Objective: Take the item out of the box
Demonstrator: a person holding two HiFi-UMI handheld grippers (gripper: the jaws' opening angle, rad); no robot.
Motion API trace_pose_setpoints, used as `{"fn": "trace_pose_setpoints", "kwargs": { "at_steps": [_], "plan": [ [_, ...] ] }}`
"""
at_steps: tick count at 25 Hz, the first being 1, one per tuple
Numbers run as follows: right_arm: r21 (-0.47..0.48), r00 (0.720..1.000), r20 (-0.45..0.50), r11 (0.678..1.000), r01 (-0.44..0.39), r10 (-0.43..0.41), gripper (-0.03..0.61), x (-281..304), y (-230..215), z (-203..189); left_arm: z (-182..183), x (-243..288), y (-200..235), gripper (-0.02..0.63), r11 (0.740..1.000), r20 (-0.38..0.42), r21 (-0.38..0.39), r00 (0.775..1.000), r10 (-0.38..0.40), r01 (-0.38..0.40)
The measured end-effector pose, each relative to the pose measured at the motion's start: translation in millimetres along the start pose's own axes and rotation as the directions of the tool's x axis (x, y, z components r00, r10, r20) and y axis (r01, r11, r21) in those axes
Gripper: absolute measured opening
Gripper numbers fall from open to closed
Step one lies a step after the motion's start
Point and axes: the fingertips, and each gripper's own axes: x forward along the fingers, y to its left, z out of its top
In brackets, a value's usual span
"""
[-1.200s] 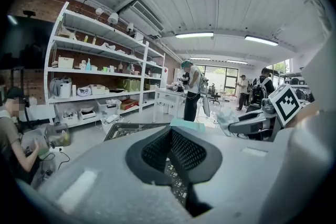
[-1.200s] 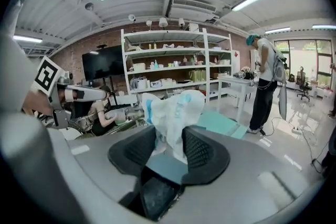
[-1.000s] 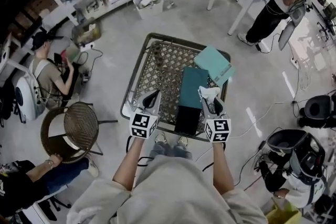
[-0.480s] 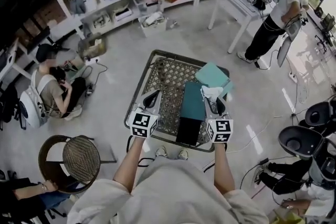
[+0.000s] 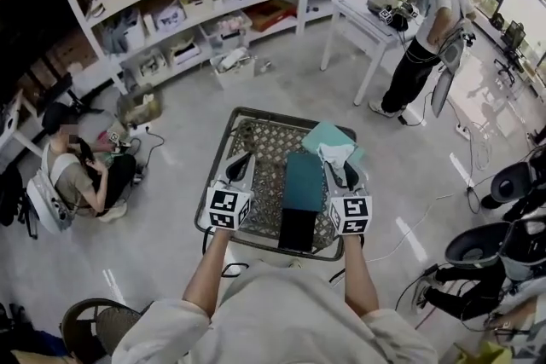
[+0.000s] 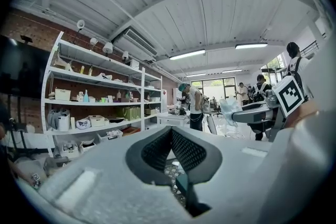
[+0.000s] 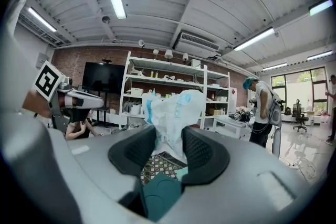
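Left side: the left claw [image 5: 241, 159] hung over the near-left part of the lattice surface [image 5: 264, 141]. Its jaws were together at the tips and nothing was between them. It was apart from the box.
Right side: the right claw [image 5: 335, 164] was closed on the white item [image 5: 335, 152], a crumpled white wrapping with some blue print, which stood up between the pads.
Item's place: the white item was out of the box, in the grip of the right claw. In the head view it showed over the far-right corner of the box, just beside the lid.
Box: the dark teal box [image 5: 304, 180] lay lengthwise between the two claws, with its black near end at the near rim of the surface.
Lid: the light teal lid [image 5: 327, 135] lay near the far-right corner of the surface, close to the rim.
Surface edges: a dark metal rim with round corners ran all around, and the left half of the lattice was bare.
Open room: the grey floor [image 5: 281, 89] was open on the far side and on the left. On the right, cables [image 5: 418, 222] and dark chairs [image 5: 512, 183] stood near.
Far: a seated person [image 5: 72, 175] was at the left, and white shelves [image 5: 171, 4] stood along the far wall. A standing person [image 5: 418, 38] was beside a far white surface [image 5: 358, 13].
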Motion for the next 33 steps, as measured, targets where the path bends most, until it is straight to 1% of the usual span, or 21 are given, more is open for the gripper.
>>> {"fn": "trace_pose_setpoints", "kwargs": {
  "at_steps": [6, 14, 33],
  "plan": [
    [0.001, 1.0, 0.01, 1.0, 0.02, -0.02, 0.16, -8, -12, 0, 4, 6, -13, 0.006, 1.0, 0.011, 0.009, 1.0, -0.01, 0.01],
    [0.005, 1.0, 0.007, 1.0, 0.029, -0.03, 0.158, -8, -19, 1, 8, 11, -16, 0.005, 1.0, 0.009, 0.009, 1.0, -0.012, 0.012],
    [0.001, 0.999, -0.009, 0.999, 0.035, -0.035, 0.154, -6, -19, -3, 8, 13, -19, 0.006, 1.0, 0.0, 0.012, 1.0, -0.024, 0.024]
  ]
}}
